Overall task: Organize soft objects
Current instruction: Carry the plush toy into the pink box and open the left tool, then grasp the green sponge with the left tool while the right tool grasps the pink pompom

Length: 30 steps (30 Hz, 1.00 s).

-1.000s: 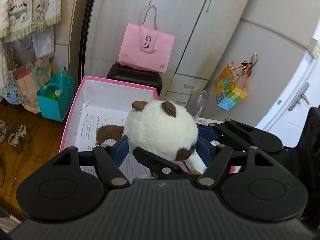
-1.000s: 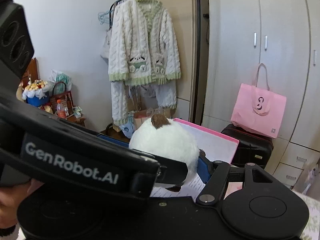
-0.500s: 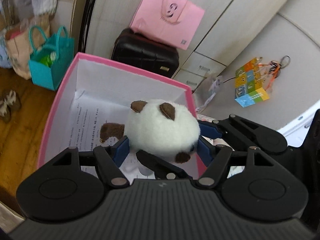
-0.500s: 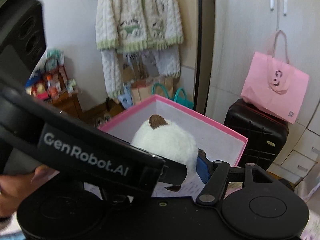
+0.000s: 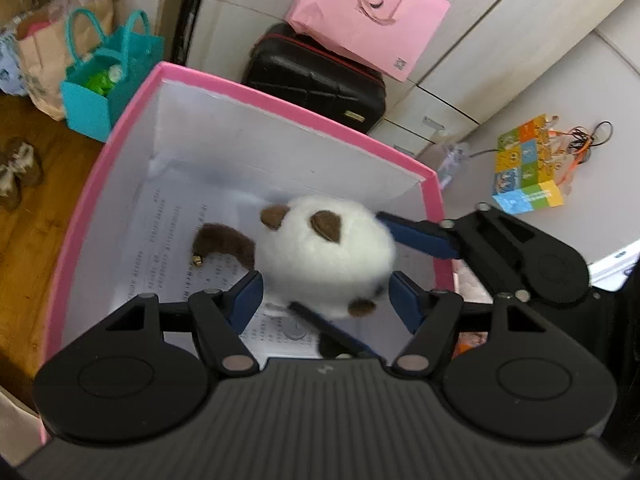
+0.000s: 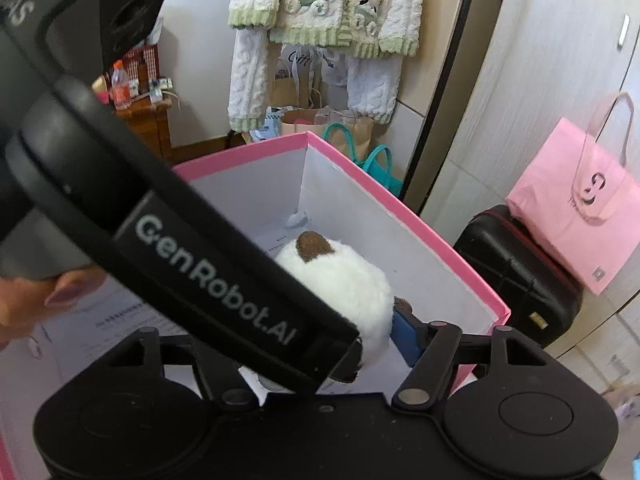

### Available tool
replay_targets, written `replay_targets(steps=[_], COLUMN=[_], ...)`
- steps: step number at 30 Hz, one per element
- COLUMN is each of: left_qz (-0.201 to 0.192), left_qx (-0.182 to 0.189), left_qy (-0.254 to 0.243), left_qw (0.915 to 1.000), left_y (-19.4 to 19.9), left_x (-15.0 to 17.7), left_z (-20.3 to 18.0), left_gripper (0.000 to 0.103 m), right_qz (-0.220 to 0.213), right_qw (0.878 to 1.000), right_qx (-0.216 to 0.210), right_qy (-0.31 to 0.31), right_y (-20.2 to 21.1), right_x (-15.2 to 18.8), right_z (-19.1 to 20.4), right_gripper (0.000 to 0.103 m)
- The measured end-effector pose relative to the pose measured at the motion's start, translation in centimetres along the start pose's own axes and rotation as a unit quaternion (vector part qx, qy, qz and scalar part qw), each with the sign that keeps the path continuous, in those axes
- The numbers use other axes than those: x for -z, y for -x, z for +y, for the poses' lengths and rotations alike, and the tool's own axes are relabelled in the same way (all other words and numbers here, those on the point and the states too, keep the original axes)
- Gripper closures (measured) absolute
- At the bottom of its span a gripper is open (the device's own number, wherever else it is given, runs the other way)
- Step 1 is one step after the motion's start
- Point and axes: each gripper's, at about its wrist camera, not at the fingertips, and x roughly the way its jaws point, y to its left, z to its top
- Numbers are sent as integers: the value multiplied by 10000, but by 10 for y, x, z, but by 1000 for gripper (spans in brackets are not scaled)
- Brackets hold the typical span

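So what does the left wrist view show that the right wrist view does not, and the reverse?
Only left wrist: the brown tail with a bell, a colourful cube box. Only right wrist: a hanging knitted cardigan, a bottle, a person's hand. Both: the white plush toy within the pink box, the pink bag, the black suitcase.
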Motion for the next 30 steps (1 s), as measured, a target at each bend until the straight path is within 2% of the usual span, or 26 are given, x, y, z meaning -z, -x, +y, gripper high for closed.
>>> replay_targets(steps=[2,7,13,22,30], left_qz=[-227,-732,-960,-1311,-1649], left_qx=[-200,-588,-753,-655,-493], left_qy=[-240,-812,-1321,-2107,-2758], left_qw=[9993,9923,9837,9665,9457], left_y=[9,38,73,128,174], left_x=[3,16,39,86,132], left_z=[-2,-7,-16,-48,-77], left_gripper=[34,32,32,28,23], right_qz=[-60,-124,-205,-247,-408], right_qw=[9999,9997,9986,9968,9960], right_qx=[136,2,-43,-34,135], right_qy=[54,-187,-481,-760,-787], right_y=[4,26,59,109,160], right_x=[2,9,20,28,43], right_z=[3,9,20,37,54], right_gripper=[28,28,28,28,28])
